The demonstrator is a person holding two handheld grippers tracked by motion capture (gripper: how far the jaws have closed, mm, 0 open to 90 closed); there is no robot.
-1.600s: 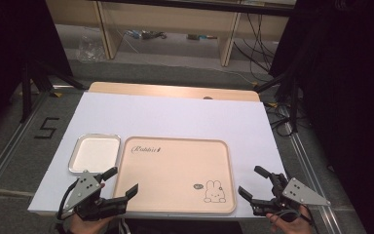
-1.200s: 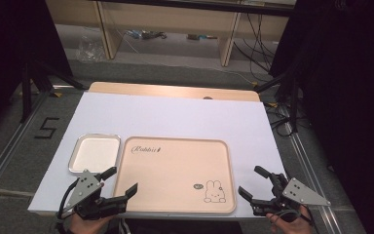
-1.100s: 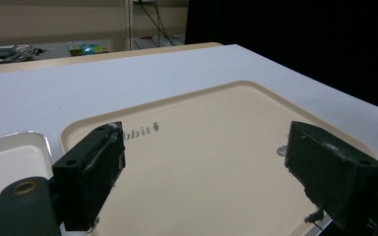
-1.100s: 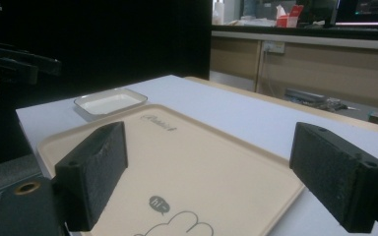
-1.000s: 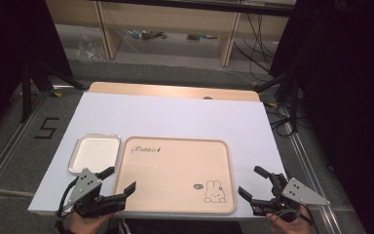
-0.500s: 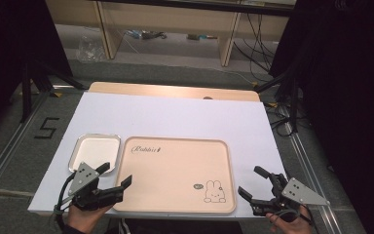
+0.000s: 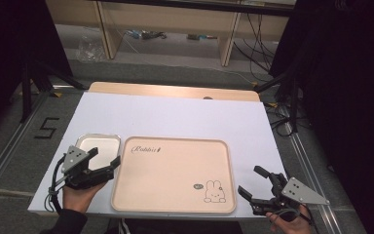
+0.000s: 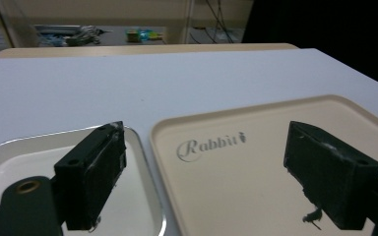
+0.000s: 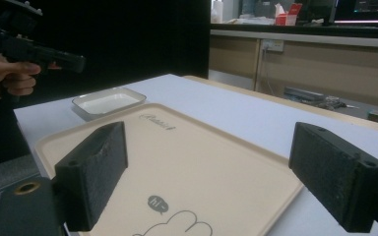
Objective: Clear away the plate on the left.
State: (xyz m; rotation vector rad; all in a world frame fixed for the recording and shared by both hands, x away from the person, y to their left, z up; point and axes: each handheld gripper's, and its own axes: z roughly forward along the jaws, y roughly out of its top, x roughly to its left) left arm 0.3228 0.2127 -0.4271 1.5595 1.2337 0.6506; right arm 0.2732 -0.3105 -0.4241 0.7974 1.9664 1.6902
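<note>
A beige tray (image 7: 170,170) printed with "Rabbit" and a rabbit drawing lies near the front of the white table (image 7: 175,114). A small white metal dish (image 7: 97,144) sits touching the tray's left side. My left gripper (image 7: 106,157) is open and empty, hovering over the seam between dish and tray. One of its jaws is above the dish (image 8: 10,167), the other above the tray (image 8: 246,157). My right gripper (image 7: 250,180) is open and empty at the tray's front right corner, facing across the tray (image 9: 202,157) toward the dish (image 9: 109,102).
The table's front edge runs just below both hands. A wooden strip (image 7: 175,91) borders the far edge, with shelving and cables on the floor beyond. A hand holding the left gripper (image 9: 44,54) shows at the upper left of the right gripper view.
My left gripper has moved forward and up from the front edge until its jaws straddle the dish and the tray's left rim. The right gripper has stayed put.
</note>
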